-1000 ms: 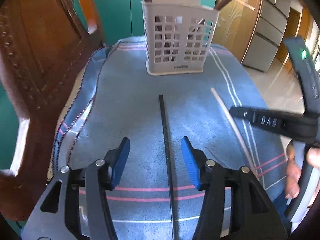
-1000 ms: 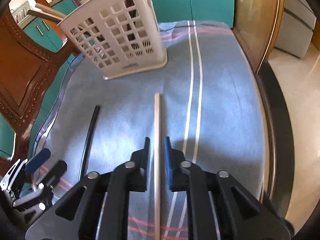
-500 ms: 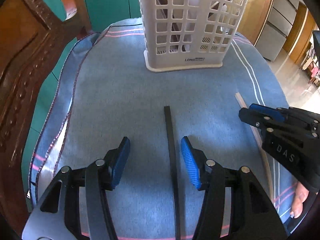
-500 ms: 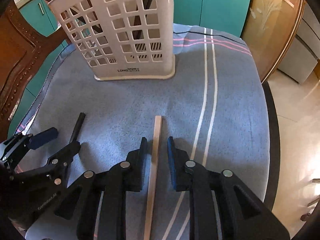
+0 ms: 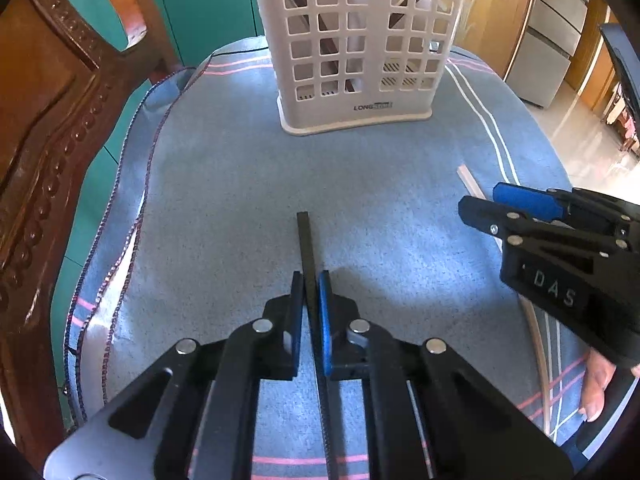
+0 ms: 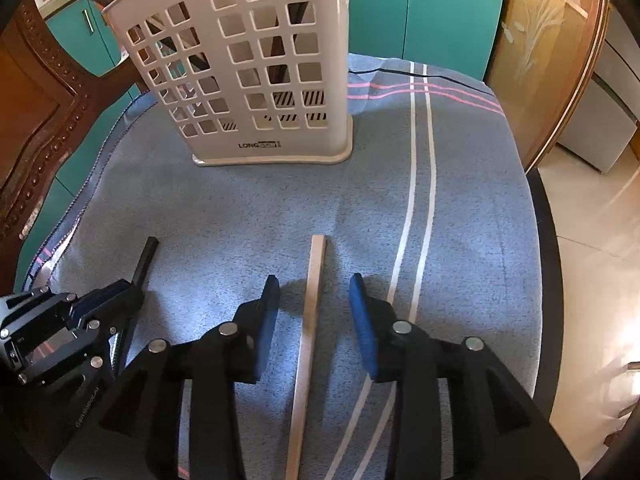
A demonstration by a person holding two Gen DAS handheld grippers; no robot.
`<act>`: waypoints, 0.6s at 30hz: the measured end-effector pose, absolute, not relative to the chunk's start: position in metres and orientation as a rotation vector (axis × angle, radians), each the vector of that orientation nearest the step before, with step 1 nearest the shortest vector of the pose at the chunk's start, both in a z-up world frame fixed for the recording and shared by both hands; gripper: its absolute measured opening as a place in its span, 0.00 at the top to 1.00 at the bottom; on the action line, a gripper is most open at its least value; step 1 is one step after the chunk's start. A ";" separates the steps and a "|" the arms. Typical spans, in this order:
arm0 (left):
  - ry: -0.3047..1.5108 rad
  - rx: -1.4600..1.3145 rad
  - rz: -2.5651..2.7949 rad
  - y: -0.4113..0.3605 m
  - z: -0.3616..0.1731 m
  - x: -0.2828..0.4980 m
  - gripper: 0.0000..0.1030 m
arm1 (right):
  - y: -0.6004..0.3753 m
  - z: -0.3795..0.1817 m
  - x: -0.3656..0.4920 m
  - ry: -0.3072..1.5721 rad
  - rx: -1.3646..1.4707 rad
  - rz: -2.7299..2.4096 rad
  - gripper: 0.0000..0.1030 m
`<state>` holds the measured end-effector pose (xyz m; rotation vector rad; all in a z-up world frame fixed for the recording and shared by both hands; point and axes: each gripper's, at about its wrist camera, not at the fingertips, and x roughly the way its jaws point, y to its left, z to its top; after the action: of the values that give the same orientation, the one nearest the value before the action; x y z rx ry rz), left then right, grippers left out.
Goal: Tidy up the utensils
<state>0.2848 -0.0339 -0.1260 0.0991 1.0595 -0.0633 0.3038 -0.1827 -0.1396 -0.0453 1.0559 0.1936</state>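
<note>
at six o'clock in the left wrist view, the left gripper point(image 5: 311, 280) has closed its pads onto the black chopstick point(image 5: 306, 240), where half a second ago they stood wide apart on either side of it. the stick's far end points toward twelve o'clock, at the white utensil basket point(image 5: 360, 92) standing on the blue cloth point(image 5: 224, 184). whether the stick is lifted off the cloth yet cannot be told; it looks to lie flat.

the right gripper point(image 6: 314, 308) has gone the other way: its pads, which sat narrow around the pale wooden chopstick point(image 6: 314, 280) a moment ago, are now spread wide with the stick lying loose between them, touched by neither. in the left view that gripper shows at three o'clock, with the pale stick's tip poking out toward one o'clock of it.

so the black stick seems secured and ready to be raised and carried to the basket, which already holds other utensils, dark shapes visible through its grid. the pale stick is not yet gripped; the right hand seems to be re-setting its hold, and would need to close again before any lift.
</note>
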 end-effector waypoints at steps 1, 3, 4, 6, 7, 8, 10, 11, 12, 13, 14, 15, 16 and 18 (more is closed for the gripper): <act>1.058 0.105 -0.057 -0.034 -0.126 0.286 0.88 | -0.181 -0.140 0.303 1.053 -0.054 0.191 0.65; 1.055 0.120 -0.045 -0.035 -0.127 0.290 0.85 | -0.180 -0.139 0.301 1.048 -0.065 0.180 0.65; 1.051 0.126 -0.041 -0.035 -0.127 0.290 0.83 | -0.180 -0.139 0.300 1.045 -0.069 0.170 0.65; 1.048 0.135 -0.035 -0.034 -0.126 0.291 0.79 | -0.181 -0.139 0.299 1.039 -0.078 0.149 0.65; 1.044 0.142 -0.026 -0.034 -0.126 0.291 0.76 | -0.182 -0.139 0.298 1.038 -0.077 0.147 0.65; 1.041 0.146 -0.021 -0.033 -0.127 0.293 0.74 | -0.183 -0.139 0.299 1.038 -0.075 0.148 0.65; 1.038 0.147 -0.017 -0.032 -0.127 0.294 0.72 | -0.183 -0.139 0.299 1.036 -0.081 0.147 0.65; 1.037 0.148 -0.016 -0.032 -0.127 0.294 0.71 | -0.182 -0.139 0.299 1.034 -0.089 0.145 0.65; 1.034 0.153 -0.012 -0.032 -0.126 0.293 0.70 | -0.181 -0.139 0.300 1.032 -0.093 0.144 0.64; 1.032 0.156 -0.008 -0.031 -0.127 0.294 0.68 | -0.181 -0.139 0.300 1.030 -0.096 0.143 0.64; 1.029 0.159 -0.004 -0.030 -0.127 0.294 0.66 | -0.181 -0.139 0.300 1.029 -0.096 0.143 0.64; 1.026 0.161 0.000 -0.030 -0.127 0.294 0.65 | -0.180 -0.139 0.300 1.028 -0.097 0.142 0.63; 1.024 0.160 0.002 -0.029 -0.127 0.294 0.64 | -0.180 -0.139 0.300 1.027 -0.097 0.142 0.63; 1.020 0.161 0.008 -0.027 -0.127 0.293 0.62 | -0.181 -0.138 0.300 1.024 -0.101 0.142 0.62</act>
<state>0.2931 -0.0273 -0.1272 0.1606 1.0197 0.0077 0.3004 -0.1812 -0.1383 -0.1012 1.0236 0.1420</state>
